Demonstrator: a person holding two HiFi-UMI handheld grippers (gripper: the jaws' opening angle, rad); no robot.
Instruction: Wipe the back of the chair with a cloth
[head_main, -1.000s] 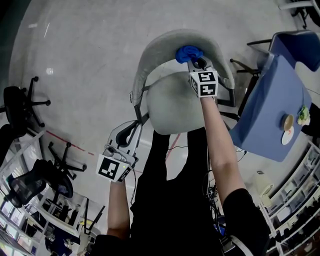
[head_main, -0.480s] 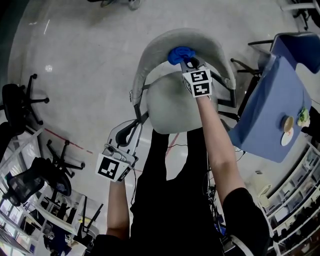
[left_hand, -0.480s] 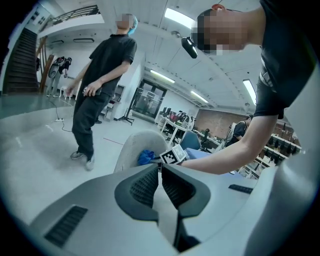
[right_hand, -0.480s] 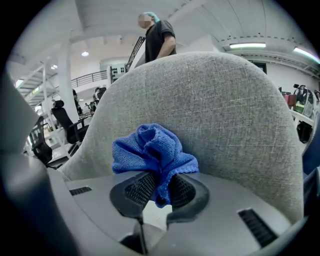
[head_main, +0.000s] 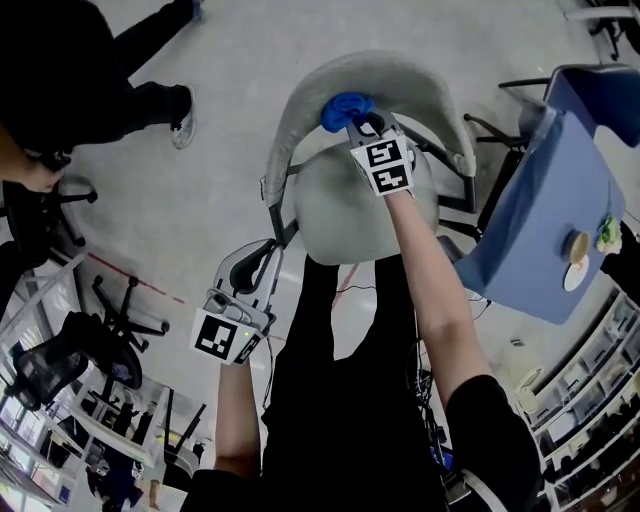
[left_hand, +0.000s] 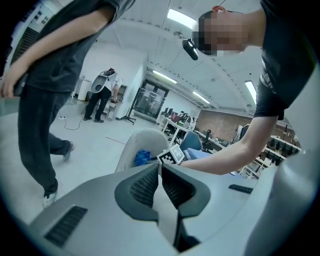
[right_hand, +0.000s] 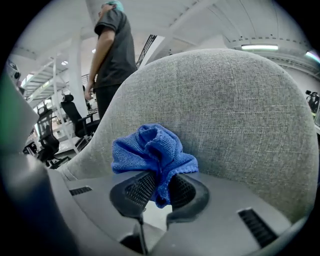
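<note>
Bright ceiling strip lights (left_hand: 181, 19), soft shadows, heavy fisheye bending, dark vignetted corners

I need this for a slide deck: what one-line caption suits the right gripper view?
Right gripper shut on a bunched blue cloth, held against the grey fabric chair back.
</note>
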